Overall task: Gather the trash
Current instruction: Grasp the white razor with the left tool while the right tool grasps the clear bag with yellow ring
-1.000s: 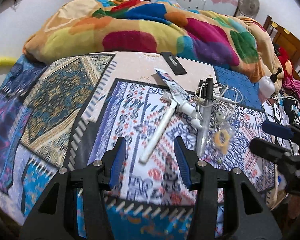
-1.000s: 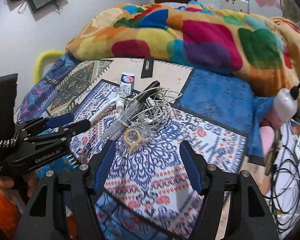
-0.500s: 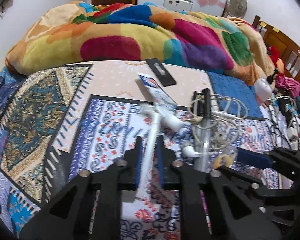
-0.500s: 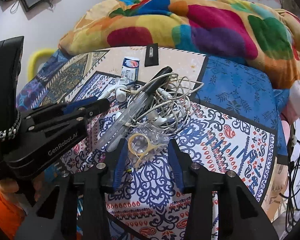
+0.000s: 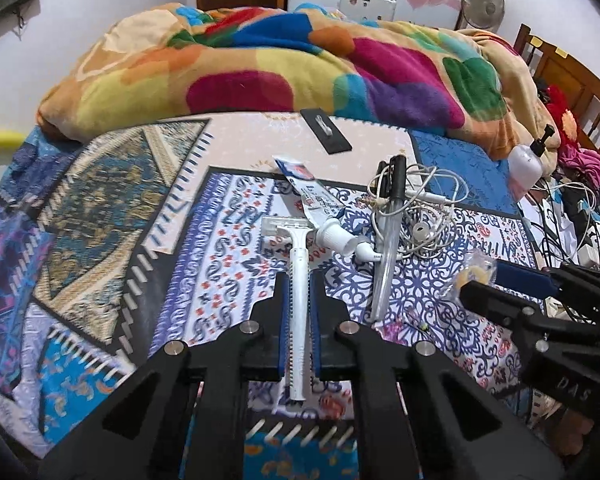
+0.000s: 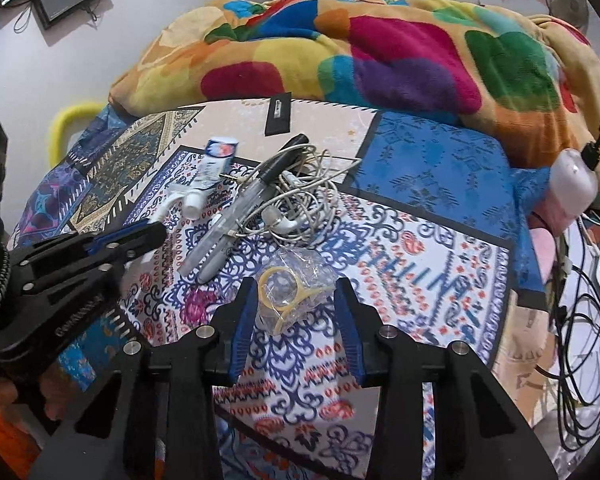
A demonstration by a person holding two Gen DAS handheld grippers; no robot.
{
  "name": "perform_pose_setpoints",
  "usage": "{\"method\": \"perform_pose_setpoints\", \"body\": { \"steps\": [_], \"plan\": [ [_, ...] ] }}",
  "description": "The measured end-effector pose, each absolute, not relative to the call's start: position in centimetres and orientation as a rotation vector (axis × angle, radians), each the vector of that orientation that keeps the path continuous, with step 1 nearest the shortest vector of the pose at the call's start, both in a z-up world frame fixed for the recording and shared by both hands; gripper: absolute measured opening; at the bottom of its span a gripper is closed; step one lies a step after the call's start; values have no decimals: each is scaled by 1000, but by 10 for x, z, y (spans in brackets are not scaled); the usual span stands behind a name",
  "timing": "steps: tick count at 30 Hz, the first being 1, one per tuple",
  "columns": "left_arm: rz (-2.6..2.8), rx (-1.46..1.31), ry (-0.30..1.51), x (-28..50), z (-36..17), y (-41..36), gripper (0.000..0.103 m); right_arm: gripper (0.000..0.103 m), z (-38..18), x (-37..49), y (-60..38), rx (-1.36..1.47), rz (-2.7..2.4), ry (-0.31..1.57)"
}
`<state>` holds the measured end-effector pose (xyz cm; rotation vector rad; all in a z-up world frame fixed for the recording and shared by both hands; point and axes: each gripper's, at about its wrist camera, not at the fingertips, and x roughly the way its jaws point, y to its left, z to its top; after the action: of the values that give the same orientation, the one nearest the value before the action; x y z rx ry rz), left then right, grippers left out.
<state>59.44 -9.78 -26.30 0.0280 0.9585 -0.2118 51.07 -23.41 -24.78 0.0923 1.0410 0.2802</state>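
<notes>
While the left tongs (image 5: 299, 312) pinch the handle of a white razor (image 5: 296, 280) lying on the patterned bed (image 5: 100, 216), the right tongs (image 6: 296, 312) stand partly spread around a crumpled clear bag (image 6: 296, 280) with a yellow ring (image 6: 278, 292) inside. Just beyond lie a toothpaste tube (image 6: 212, 172), pens (image 6: 236, 208) and tangled earphones (image 6: 300, 204).

The room is bright with soft, even light. Shadows are faint; a small dark one lies under the left gripper (image 5: 299, 312). The patterned bedsheet (image 5: 100, 216) left of it looks smeared. Straight lines bend near the edges and the corners go black. The blanket (image 6: 380, 48) far ahead of the right gripper (image 6: 296, 312) looks sharp.
</notes>
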Motion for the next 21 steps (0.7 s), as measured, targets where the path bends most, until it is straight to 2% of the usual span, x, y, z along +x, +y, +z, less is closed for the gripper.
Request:
{"method": "perform_pose_setpoints", "body": {
  "steps": [21],
  "plan": [
    [-155, -19, 842, 506, -164, -69, 8, 36, -153, 457, -233, 82, 294, 893]
  ]
}}
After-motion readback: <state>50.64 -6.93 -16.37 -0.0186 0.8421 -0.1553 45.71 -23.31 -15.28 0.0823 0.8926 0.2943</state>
